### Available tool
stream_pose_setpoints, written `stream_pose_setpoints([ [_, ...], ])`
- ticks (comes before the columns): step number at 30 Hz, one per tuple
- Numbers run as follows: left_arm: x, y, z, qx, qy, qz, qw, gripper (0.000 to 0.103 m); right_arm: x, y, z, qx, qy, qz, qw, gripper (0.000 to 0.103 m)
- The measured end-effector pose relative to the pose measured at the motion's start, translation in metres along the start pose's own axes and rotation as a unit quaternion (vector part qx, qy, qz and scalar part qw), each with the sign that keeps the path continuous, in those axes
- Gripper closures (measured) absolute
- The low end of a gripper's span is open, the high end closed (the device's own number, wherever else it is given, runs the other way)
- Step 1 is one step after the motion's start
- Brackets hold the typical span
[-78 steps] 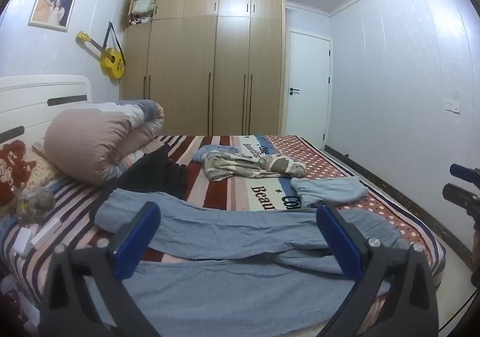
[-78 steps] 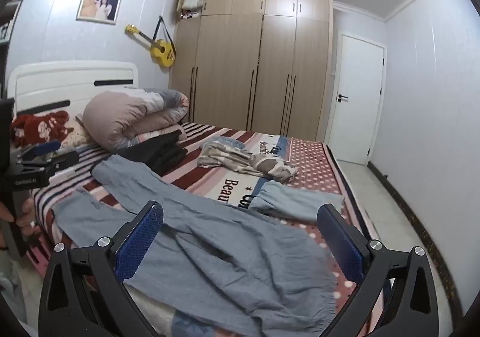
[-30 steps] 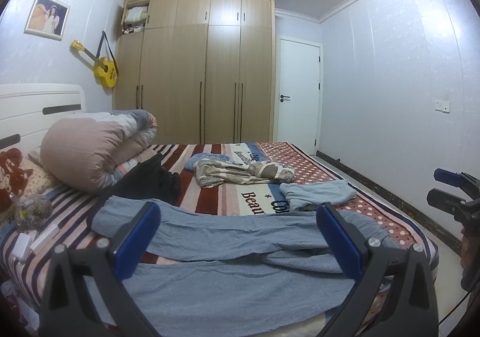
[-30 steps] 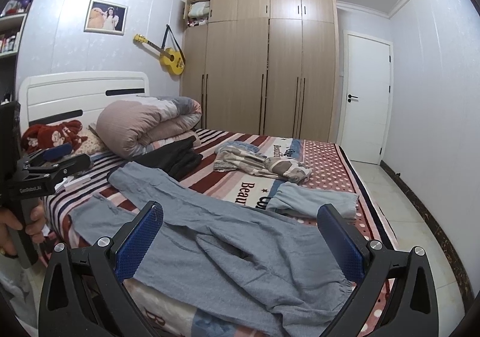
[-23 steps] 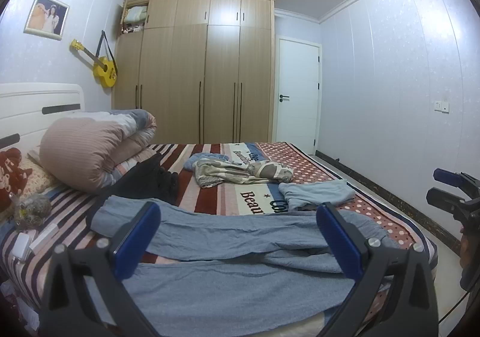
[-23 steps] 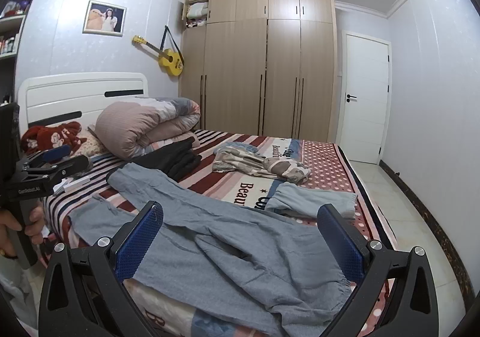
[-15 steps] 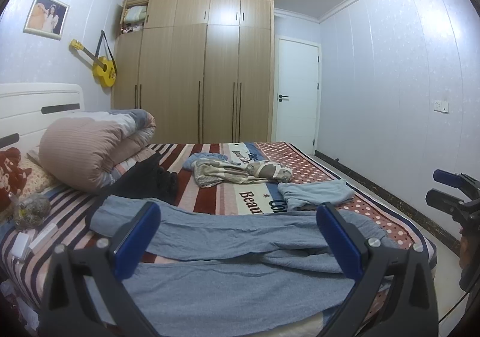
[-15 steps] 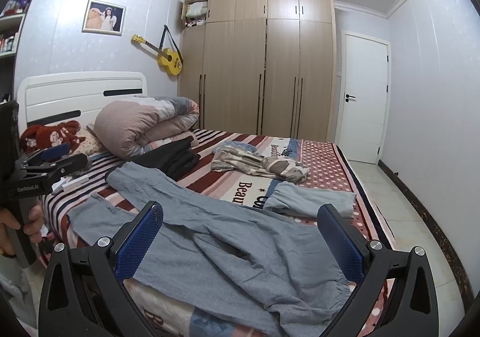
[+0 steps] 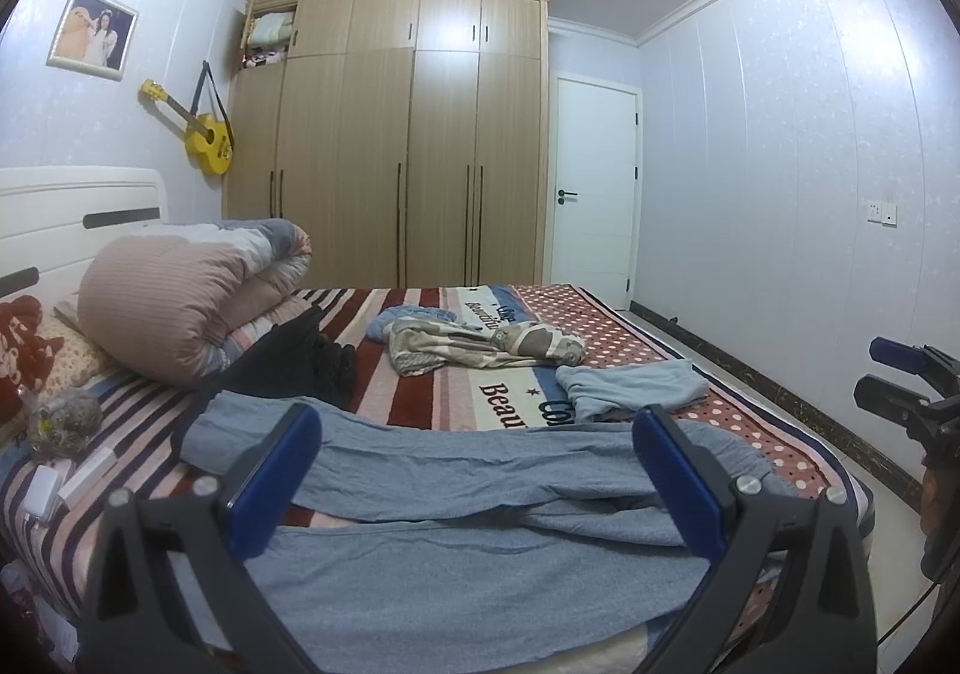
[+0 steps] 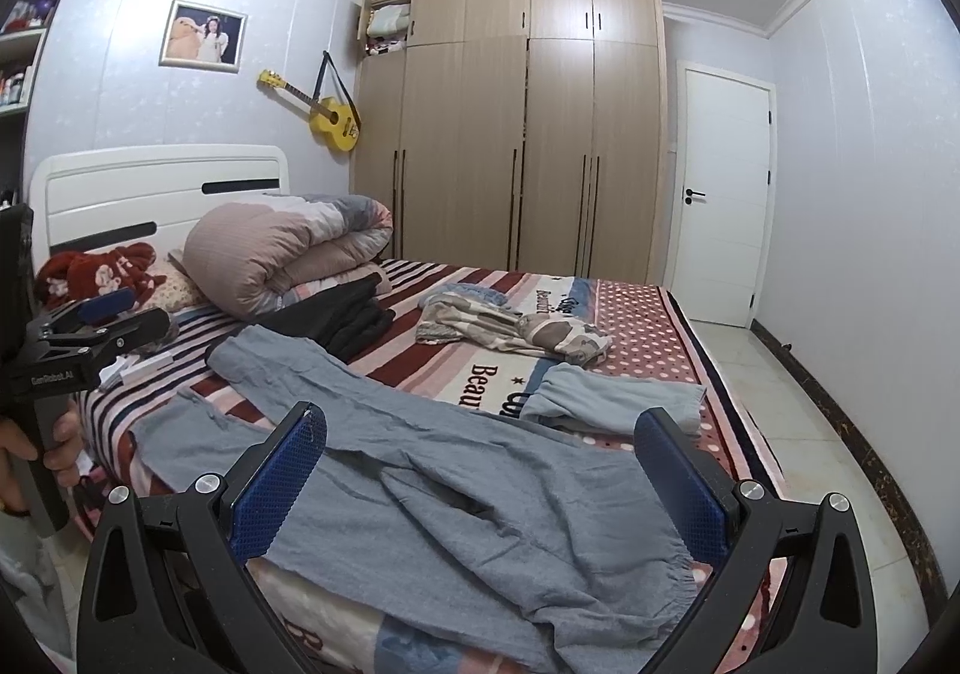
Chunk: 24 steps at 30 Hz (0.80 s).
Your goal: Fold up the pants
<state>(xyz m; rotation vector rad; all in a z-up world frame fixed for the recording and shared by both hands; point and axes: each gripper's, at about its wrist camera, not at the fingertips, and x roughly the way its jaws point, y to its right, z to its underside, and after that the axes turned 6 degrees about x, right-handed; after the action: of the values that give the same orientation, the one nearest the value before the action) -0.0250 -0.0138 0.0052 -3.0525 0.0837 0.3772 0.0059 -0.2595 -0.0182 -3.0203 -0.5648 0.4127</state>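
Grey-blue pants [image 9: 468, 530] lie spread flat across the near edge of the bed, legs to the left and waistband to the right [image 10: 540, 518]. My left gripper [image 9: 477, 470] is open and empty, held above the pants near the bed's edge. My right gripper [image 10: 480, 470] is open and empty, held above the waist end. Each gripper shows at the edge of the other's view: the right one [image 9: 900, 380] and the left one [image 10: 102, 320].
The bed [image 9: 600, 326] has a striped and dotted cover. On it lie a rolled pink duvet [image 9: 180, 296], black clothes [image 9: 294, 362], a patterned garment [image 9: 480, 344] and a folded light-blue garment [image 9: 630, 386]. Small items [image 9: 60, 422] sit by the headboard. Tiled floor [image 10: 780, 404] lies right.
Both grippers have drifted slightly back and levelled; the pants lie as before. Both grippers stay open.
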Motion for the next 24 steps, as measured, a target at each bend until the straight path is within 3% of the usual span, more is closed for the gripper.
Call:
stream_pose_setpoints([
  [4,0.001,-0.005,0.001,-0.005,0.004,0.018,0.9998,0.001,-0.001,0.000,0.000,-0.002,0.001,0.006,1.000,0.001],
  [9,0.007,-0.017,0.010,0.009,-0.011,0.005,0.9999,0.001,0.004,0.007,0.005,-0.007,-0.017,0.020,1.000,0.001],
  [16,0.030,-0.070,0.048,-0.012,-0.089,-0.043,0.9951,0.001,0.025,0.047,0.038,0.015,-0.088,0.070,0.994,0.002],
  [24,0.036,-0.125,0.089,-0.055,-0.134,-0.070,0.9870,0.001,0.051,0.088,0.088,0.067,-0.154,0.090,0.982,0.010],
])
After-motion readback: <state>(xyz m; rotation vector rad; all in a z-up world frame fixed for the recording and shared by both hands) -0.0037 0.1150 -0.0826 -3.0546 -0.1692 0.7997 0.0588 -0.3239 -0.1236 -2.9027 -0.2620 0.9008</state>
